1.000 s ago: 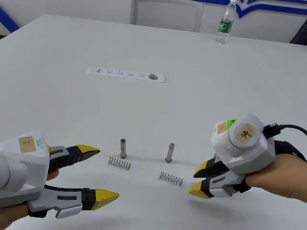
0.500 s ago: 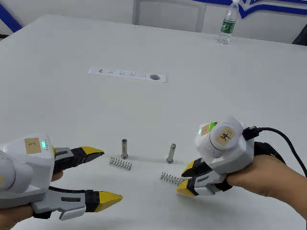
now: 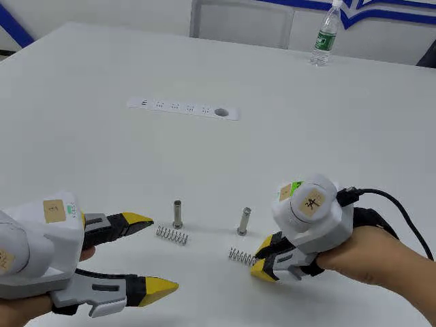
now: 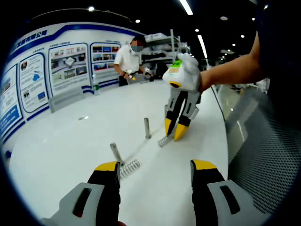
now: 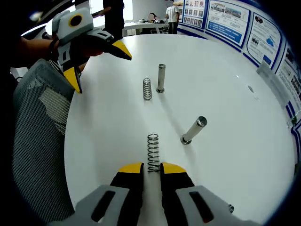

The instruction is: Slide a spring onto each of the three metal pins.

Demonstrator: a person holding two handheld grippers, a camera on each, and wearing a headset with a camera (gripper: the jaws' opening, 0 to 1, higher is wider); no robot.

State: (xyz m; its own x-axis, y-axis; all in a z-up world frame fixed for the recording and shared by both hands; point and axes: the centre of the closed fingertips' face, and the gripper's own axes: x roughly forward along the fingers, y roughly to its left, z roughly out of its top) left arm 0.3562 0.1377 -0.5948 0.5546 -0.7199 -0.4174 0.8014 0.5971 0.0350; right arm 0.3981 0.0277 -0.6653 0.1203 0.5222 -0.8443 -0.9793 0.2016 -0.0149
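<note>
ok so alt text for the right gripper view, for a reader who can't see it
The right gripper has its yellow-tipped fingers nearly closed around the near end of a spring lying on a white table, next to a metal pin. Farther off are a second pin with another spring beside it, and the open left gripper.

The left pin (image 3: pixel 177 213) and right pin (image 3: pixel 244 221) stand side by side on the desk (image 3: pixel 82 136), with the left spring (image 3: pixel 172 236) and right spring (image 3: pixel 241 257) lying just before them. The right spring's end lies between the jaws of the right gripper (image 3: pixel 257 257). A power strip (image 3: pixel 182 107) lies well behind the pins, and a water bottle (image 3: pixel 325 34) stands farther back.
</note>
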